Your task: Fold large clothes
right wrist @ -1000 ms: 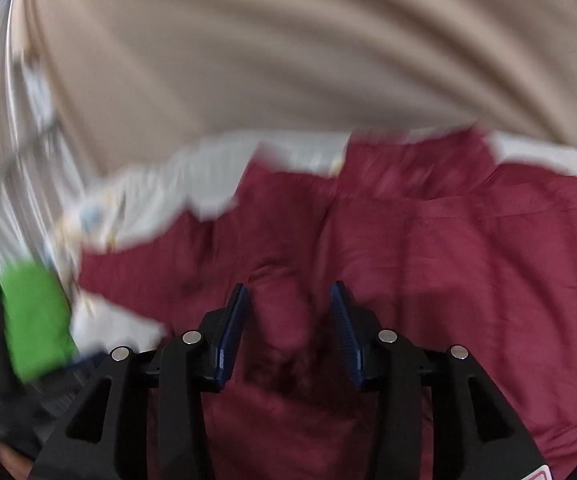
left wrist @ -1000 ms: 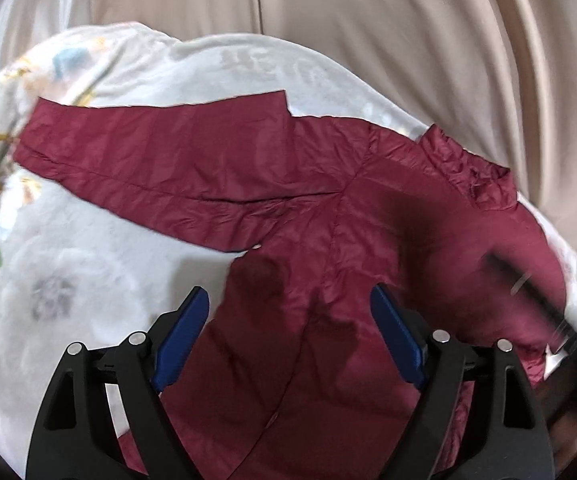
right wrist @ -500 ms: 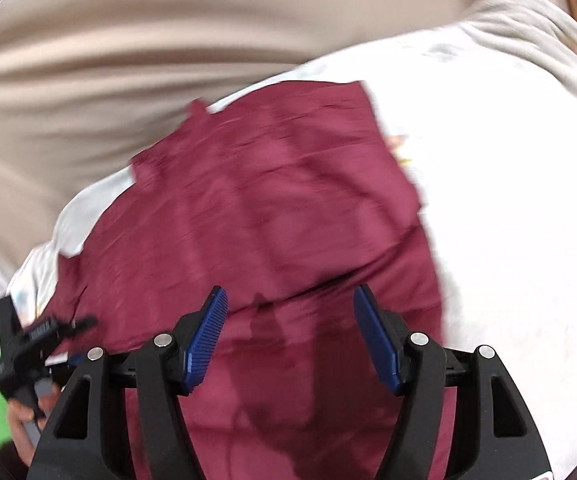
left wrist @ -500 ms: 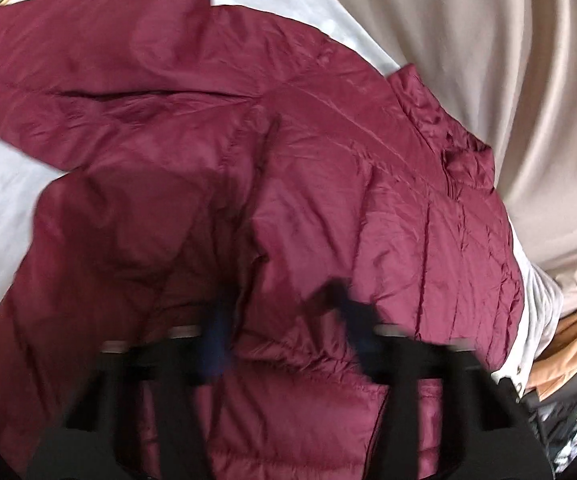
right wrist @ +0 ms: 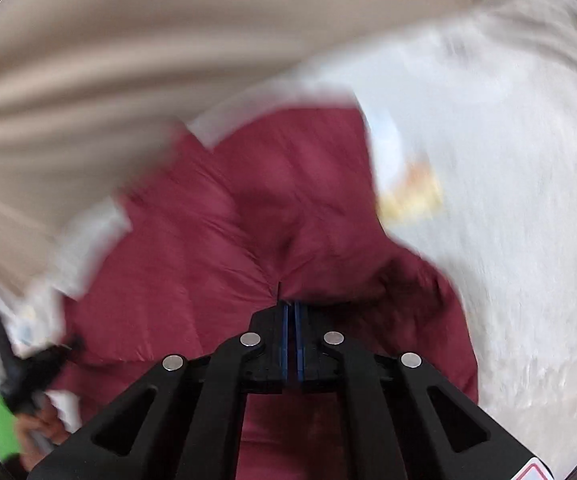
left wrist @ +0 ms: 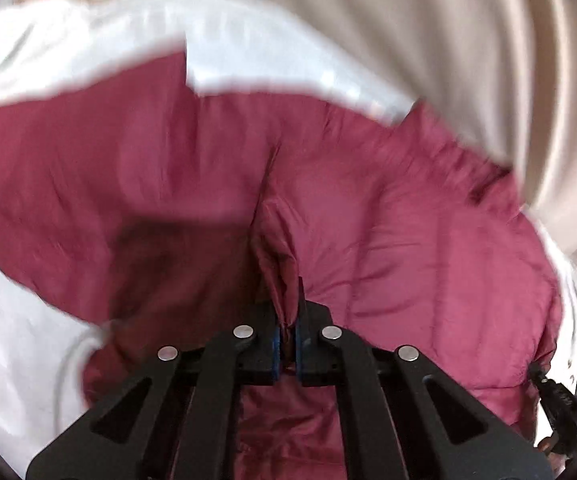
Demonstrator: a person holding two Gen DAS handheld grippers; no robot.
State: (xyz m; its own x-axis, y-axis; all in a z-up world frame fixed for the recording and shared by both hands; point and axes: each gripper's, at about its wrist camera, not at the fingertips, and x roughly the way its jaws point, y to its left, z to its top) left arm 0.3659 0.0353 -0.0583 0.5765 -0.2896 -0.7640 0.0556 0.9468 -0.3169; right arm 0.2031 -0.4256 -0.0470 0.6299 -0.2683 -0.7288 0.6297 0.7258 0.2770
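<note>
1. The left tool [left wrist: 286, 340] is clenched on a pinched ridge of the jacket [left wrist: 428, 248]; half a second ago its jaws were apart above the cloth, so a grasp has just been made.
2. The right tool [right wrist: 290, 344] is likewise clenched on a fold of the jacket [right wrist: 216, 240], where earlier it was spread wide over the fabric.
3. With both grasps made, the fold is judged ready to begin: a lift and carry-over of the gripped edge would come next. Both views are blurred by motion, so the exact seam that is held cannot be told.
4. In the left view, creases radiate from the grip toward 12 and 2 o'clock, which suggests the cloth is under pull.
5. The jacket is spread on the bed [left wrist: 28, 320], on a white cover. In the left view its body fills the field from 9 to 4 o'clock, with one sleeve [left wrist: 68, 168] stretched out toward 9 o'clock.
6. The collar [left wrist: 480, 176] is seen near 2 o'clock, so the long axis of the body is judged to run from the tool toward 2 o'clock, the sleeve lying roughly across it.
7. Beyond the bed, a beige curtain [left wrist: 408, 20] is seen from 11 to 3 o'clock.
8. In the right view, white cover [right wrist: 508, 200] is seen from 1 to 5 o'clock.
</note>
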